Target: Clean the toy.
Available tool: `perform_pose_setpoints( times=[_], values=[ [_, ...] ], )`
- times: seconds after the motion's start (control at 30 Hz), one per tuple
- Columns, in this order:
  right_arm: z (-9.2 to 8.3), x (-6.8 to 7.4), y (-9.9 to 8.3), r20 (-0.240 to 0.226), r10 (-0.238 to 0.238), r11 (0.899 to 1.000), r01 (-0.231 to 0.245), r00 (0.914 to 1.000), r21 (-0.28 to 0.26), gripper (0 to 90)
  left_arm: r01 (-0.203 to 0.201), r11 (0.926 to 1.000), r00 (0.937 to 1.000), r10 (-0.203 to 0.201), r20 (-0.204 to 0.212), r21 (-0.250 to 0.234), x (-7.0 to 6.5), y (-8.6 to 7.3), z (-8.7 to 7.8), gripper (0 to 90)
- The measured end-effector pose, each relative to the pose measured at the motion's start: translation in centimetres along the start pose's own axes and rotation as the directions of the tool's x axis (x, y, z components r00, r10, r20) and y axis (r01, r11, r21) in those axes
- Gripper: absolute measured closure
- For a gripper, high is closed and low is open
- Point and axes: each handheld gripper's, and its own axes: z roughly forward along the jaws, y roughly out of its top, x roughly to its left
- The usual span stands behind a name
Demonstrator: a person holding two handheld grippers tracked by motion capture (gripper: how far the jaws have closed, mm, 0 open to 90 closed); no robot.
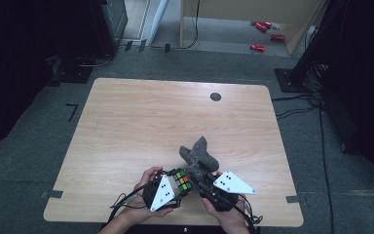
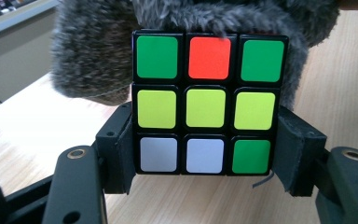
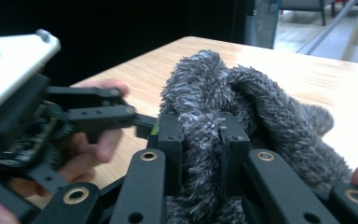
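wooden table, near edge: left hand-held gripper clamps puzzle cube; right hand-held gripper pinches grey fuzzy cloth against cube.

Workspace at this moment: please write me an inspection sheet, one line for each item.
Surface: wooden table, mostly bare, dark round spot near the far edge.
Job's things: colour cube; grey fuzzy cloth behind it, touching.
Clutter: nothing seen on the table.
Grippers: left gripper shut on the cube; right gripper shut on the cloth.
Cables: one trails from each gripper; more on the floor at right.
Surroundings: grey carpet, red cans on the far floor.
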Motion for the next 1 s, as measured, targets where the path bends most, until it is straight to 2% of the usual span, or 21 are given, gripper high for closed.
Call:
perform_pose_setpoints(
  times=[0.13, 0.3, 0.37, 0.47, 0.6, 0.67, 0.73, 0.83, 0.87, 1.0],
  values=[
    [-0.1, 0.2, 0.1, -0.011, -0.011, 1.000, 0.011, 0.9999, -0.006, 76.0, -0.005, 1.0000, 1.0000, 0.005, 0.001, -0.002, -0.2, 0.1, 0.0, 35.1],
    [0.0, -1.0, -0.1, 0.027, 0.018, 1.000, -0.019, 0.9995, 0.003, 76.1, -0.005, 1.0000, 1.0000, 0.005, -0.007, -0.006, 0.0, 0.1, -0.3, 35.2],
    [0.1, -1.2, -0.2, 0.035, 0.013, 1.000, -0.013, 0.9993, 0.009, 76.2, 0.002, 1.0000, 0.9999, -0.002, -0.013, -0.005, 0.2, 0.0, -0.3, 35.2],
    [0.0, -0.7, -0.2, 0.018, -0.001, 1.000, 0.001, 0.9998, 0.009, 76.1, 0.002, 1.0000, 0.9999, -0.002, -0.014, 0.004, 0.3, -0.1, -0.2, 35.2],
    [0.0, 0.3, 0.0, -0.044, -0.024, 1.000, 0.024, 0.9987, -0.006, 76.0, -0.016, 0.9998, 0.9998, 0.016, 0.012, 0.010, -0.4, -0.1, 0.1, 35.2],
    [0.0, 0.4, 0.1, -0.041, -0.029, 1.000, 0.029, 0.9987, -0.010, 76.0, -0.022, 0.9997, 0.9996, 0.022, 0.019, 0.008, -0.6, 0.0, 0.1, 35.2],
    [0.0, 0.0, 0.0, -0.035, -0.015, 1.000, 0.015, 0.9993, -0.011, 76.0, -0.025, 0.9997, 0.9994, 0.025, 0.023, 0.008, -0.6, 0.0, 0.0, 35.2],
    [0.1, -0.7, -0.4, 0.020, -0.027, 1.000, 0.027, 0.9994, -0.001, 76.1, -0.018, 0.9998, 0.9997, 0.018, 0.017, 0.002, -0.3, 0.0, -0.3, 35.2],
    [0.1, -0.9, -0.5, 0.026, -0.023, 1.000, 0.023, 0.9994, 0.002, 76.1, -0.015, 0.9999, 0.9998, 0.015, 0.014, 0.001, -0.1, 0.0, -0.3, 35.2],
    [0.1, -0.8, -0.6, 0.013, -0.020, 1.000, 0.020, 0.9997, 0.005, 76.2, 0.009, 1.0000, 1.0000, -0.009, 0.000, 0.001, 0.6, -0.2, -0.5, 35.2]
  ],
)
